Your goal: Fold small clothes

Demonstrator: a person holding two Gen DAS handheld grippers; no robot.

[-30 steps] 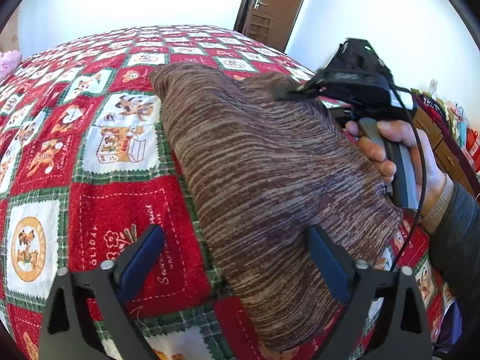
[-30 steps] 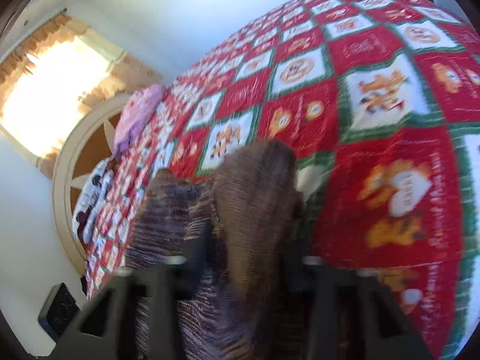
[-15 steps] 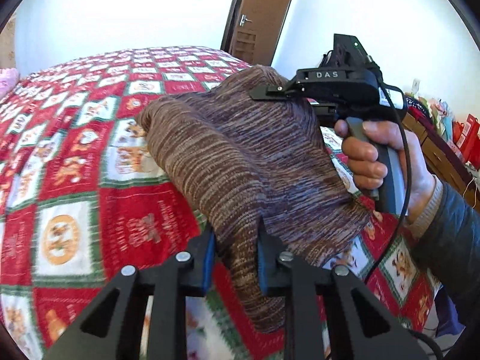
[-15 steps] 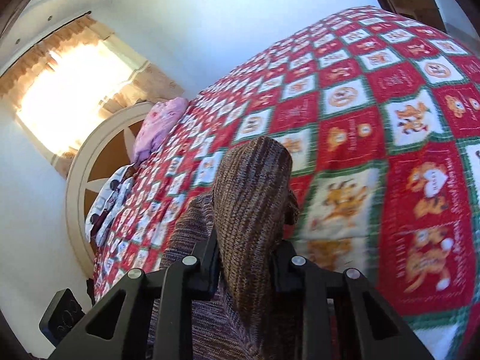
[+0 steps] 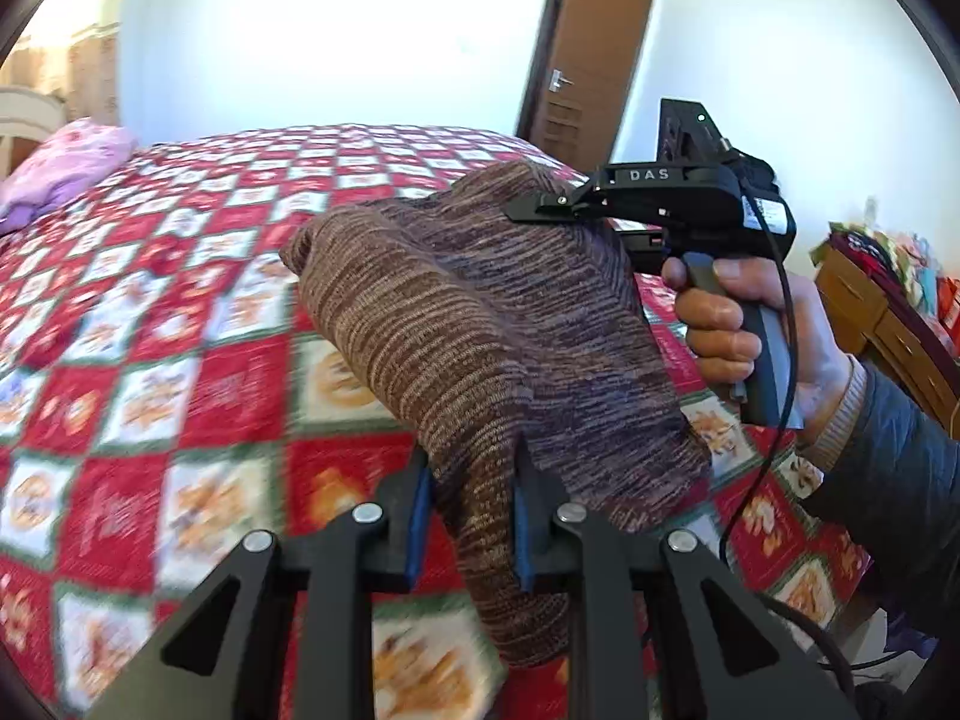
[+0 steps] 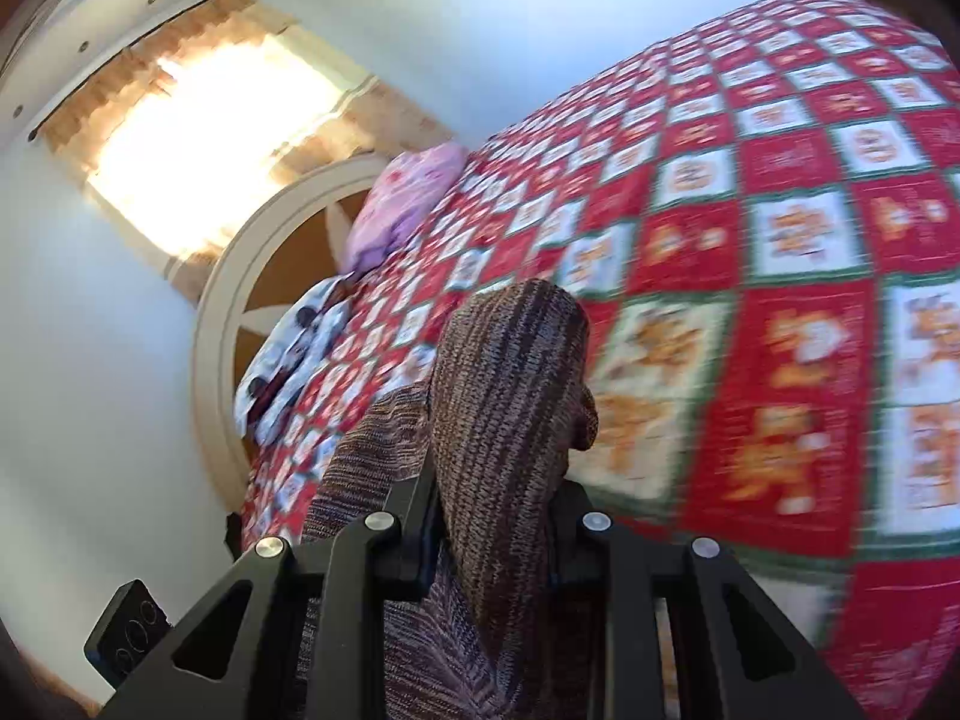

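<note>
A brown striped knit garment (image 5: 480,324) hangs above a red-and-white patchwork bedspread (image 5: 180,312), gripped at two edges. The left gripper (image 5: 468,516) pinches its near edge between narrow jaws; the right gripper (image 6: 492,516), held in a person's hand (image 5: 738,324), clamps the far edge, jaws likewise narrowed on the fabric.

Brown striped knit (image 5: 480,324); red-green patchwork quilt (image 5: 198,324)
</note>
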